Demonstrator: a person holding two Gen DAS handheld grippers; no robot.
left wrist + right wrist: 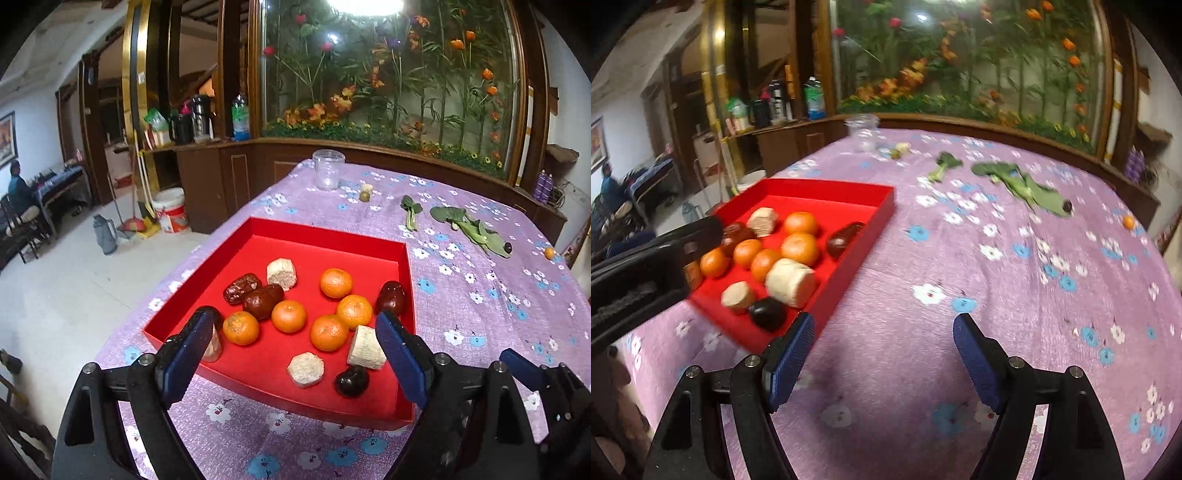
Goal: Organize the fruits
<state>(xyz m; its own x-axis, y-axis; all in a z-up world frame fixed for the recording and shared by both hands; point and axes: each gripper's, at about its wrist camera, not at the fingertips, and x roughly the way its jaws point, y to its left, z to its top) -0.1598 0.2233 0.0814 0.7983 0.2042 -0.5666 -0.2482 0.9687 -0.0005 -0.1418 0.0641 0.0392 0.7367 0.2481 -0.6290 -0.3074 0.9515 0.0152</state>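
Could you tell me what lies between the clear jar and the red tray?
Nothing: in the left wrist view, only bare flowered tablecloth separates the clear jar from the red tray.

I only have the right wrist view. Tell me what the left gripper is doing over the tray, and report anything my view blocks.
Observer: The left gripper is open over the red tray's near half, holding nothing.
Operator: Count the oranges in the tray.
Observer: Five oranges lie in it, all clear in the left wrist view.
Operator: Say what hides behind that gripper's arm.
Observer: A pale cut piece sits at the tray's left edge, half behind the left finger.
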